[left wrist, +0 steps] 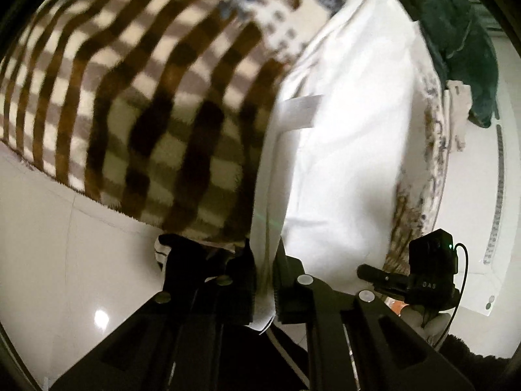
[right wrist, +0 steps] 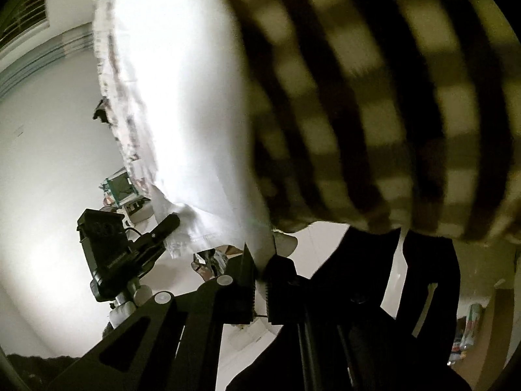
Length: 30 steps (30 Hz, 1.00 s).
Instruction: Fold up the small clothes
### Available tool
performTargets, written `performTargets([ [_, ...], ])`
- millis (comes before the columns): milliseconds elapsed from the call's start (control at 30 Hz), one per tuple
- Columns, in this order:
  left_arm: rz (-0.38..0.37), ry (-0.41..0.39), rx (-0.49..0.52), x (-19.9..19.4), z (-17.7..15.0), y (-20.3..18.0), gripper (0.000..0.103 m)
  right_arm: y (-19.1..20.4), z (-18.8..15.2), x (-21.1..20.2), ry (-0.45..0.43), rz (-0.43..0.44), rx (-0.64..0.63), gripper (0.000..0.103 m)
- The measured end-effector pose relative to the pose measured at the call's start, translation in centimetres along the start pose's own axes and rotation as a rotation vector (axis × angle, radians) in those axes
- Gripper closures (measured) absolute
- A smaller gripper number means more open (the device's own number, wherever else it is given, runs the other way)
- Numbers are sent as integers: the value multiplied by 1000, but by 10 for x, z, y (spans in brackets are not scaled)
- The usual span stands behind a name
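A white garment [left wrist: 342, 137] with a small sewn label [left wrist: 299, 110] hangs lifted between both grippers. Its lower edge runs down between the jaws of my left gripper [left wrist: 264, 280], which is shut on the cloth. In the right wrist view the same white garment [right wrist: 182, 97] narrows to a corner pinched in my right gripper [right wrist: 261, 270], also shut on it. A brown-and-cream checked blanket [left wrist: 146, 104] lies close behind the garment and fills the right wrist view's upper right as the checked blanket [right wrist: 374, 97]. Both views are blurred.
Each view shows the other hand's black unit [left wrist: 429, 273] [right wrist: 107, 251] beside the garment's hem, over a white-gloved hand. White glossy floor [left wrist: 49, 244] lies below. A dark green cloth [left wrist: 462, 49] sits at the far right. Black fabric [right wrist: 423, 280] hangs beside the right gripper.
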<state>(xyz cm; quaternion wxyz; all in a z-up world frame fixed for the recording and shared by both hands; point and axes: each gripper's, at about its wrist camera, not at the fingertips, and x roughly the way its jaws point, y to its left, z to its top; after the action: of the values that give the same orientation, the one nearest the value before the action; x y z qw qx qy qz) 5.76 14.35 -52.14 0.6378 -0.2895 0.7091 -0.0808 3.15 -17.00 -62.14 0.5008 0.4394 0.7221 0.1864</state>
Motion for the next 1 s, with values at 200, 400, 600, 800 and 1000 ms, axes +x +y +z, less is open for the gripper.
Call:
performTargets([
  [200,-32,-64,8,-34,9,-35,97,46,3,-41,-85,55,-53,99],
  [400,-29,-77,-4,-54,12,-60,97,68,13,-102,-133,58,-96,99],
  [600,-30,-41,-54,-48,-13,-65,97,58,-8,-97,-67,27,-95,99],
  [800,-79,-50,-73,-45,-1,-82,98,38,-3,-94,-81,57,-53,99],
  [1000,-120,-134,45,-59,56,-128,98,71,47,-128,-195,68,-110,99],
])
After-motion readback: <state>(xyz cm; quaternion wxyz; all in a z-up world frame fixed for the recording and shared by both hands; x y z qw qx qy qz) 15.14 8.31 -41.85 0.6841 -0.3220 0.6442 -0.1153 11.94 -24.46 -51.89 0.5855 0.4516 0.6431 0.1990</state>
